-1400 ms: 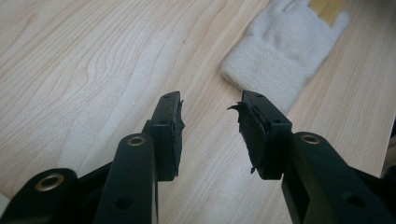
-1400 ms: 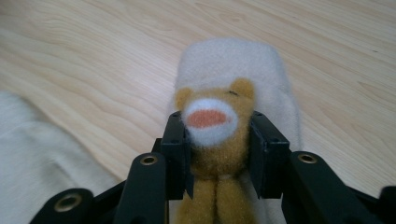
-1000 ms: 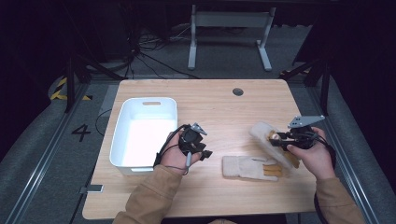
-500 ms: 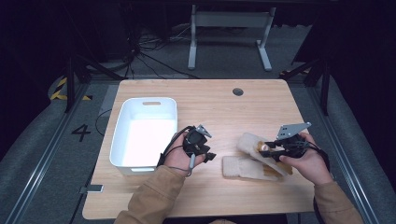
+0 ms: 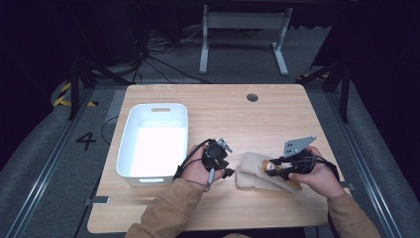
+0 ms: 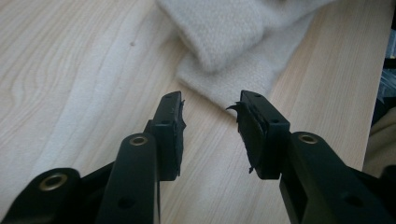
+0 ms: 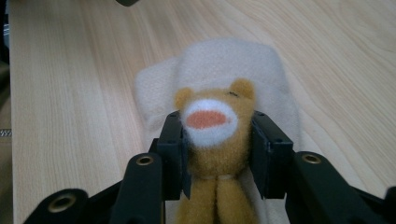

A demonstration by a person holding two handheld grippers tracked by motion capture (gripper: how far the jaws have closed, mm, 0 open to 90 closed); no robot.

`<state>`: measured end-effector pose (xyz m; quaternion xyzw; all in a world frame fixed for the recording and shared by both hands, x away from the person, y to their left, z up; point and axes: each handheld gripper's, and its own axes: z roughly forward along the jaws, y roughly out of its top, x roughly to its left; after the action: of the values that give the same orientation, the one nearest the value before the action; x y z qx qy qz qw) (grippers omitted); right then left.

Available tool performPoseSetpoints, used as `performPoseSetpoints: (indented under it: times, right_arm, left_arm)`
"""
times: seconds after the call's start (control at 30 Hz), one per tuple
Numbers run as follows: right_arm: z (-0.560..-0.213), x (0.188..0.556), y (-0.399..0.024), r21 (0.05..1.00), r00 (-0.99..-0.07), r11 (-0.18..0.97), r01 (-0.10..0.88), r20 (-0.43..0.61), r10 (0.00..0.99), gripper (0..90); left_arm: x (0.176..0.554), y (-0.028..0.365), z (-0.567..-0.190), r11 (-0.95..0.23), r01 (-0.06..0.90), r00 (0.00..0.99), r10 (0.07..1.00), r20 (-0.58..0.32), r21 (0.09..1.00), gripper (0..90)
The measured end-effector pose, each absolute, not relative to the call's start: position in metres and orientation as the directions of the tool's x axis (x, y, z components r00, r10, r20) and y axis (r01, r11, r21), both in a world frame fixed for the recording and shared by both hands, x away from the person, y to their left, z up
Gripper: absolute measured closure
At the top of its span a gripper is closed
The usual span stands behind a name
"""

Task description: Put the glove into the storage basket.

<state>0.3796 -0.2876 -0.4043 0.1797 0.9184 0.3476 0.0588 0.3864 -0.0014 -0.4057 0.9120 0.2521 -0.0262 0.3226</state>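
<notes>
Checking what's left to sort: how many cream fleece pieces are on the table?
2, stacked: the upper cream piece lies over the lower cream piece, between the two hands, right of the white bin. More could hide beneath.

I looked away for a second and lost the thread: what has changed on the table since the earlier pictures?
The right gripper, fingers around the plush toy, came down and toward the person, bringing the toy onto the cream cloth. The left gripper edged toward the cloth, open and empty. The white bin stayed put.
</notes>
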Motion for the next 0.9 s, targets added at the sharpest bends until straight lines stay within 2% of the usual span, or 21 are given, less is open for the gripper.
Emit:
performPoseSetpoints:
  times: [0.17,0.47,0.9]
  right_arm:
    - [-0.411,0.381,-0.284,0.649,-0.934,0.708,0.279,0.011,0.358,59.1]
    - [-0.413,0.379,-0.290,0.674,-0.914,0.675,0.301,0.003,0.405,44.8]
    - [-0.397,0.358,-0.331,0.660,-0.838,0.620,0.424,0.027,0.545,44.9]
  left_arm:
    - [0.384,-0.010,-0.413,-0.683,0.469,0.878,0.430,-0.210,0.560,61.6]
    - [0.387,-0.017,-0.417,-0.705,0.456,0.886,0.413,-0.209,0.543,60.1]
    - [0.395,-0.035,-0.417,-0.722,0.426,0.903,0.374,-0.210,0.546,59.7]
